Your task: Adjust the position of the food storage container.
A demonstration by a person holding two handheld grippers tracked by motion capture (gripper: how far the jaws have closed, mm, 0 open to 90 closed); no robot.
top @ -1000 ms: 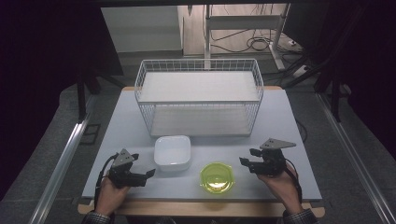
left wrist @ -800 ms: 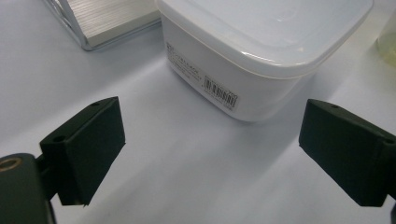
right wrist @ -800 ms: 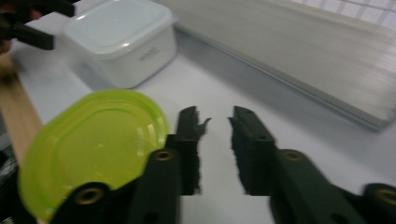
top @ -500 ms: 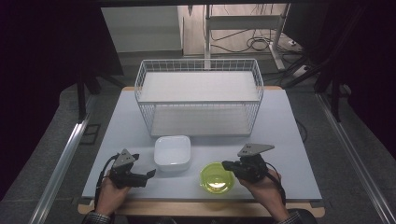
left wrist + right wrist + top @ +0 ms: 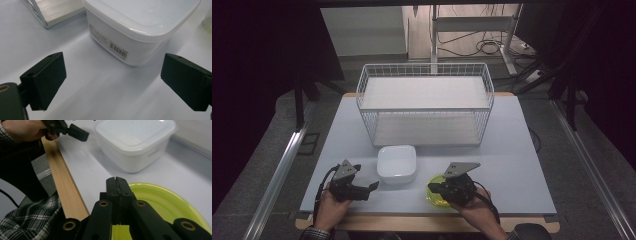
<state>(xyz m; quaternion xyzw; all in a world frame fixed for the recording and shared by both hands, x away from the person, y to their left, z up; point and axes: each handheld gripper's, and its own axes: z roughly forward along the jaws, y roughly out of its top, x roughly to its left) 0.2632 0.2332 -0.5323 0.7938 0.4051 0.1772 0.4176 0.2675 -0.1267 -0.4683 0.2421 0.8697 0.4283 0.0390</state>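
My right tongs (image 5: 117,185) have just been closing and now pinch the near rim of the green bowl (image 5: 160,202), which sits on the table (image 5: 512,165) beside the white box (image 5: 396,162), likely ready to lift. My left tongs (image 5: 112,80) wait open, facing the box, the wire basket (image 5: 424,107) beyond.

high view: overhead, facing forward-down, far | left gripper view: low, close, facing white container (image 5: 140,27) | right gripper view: low, close, over yellow-green bowl (image 5: 165,202) | shared: white container, table (image 5: 517,150)
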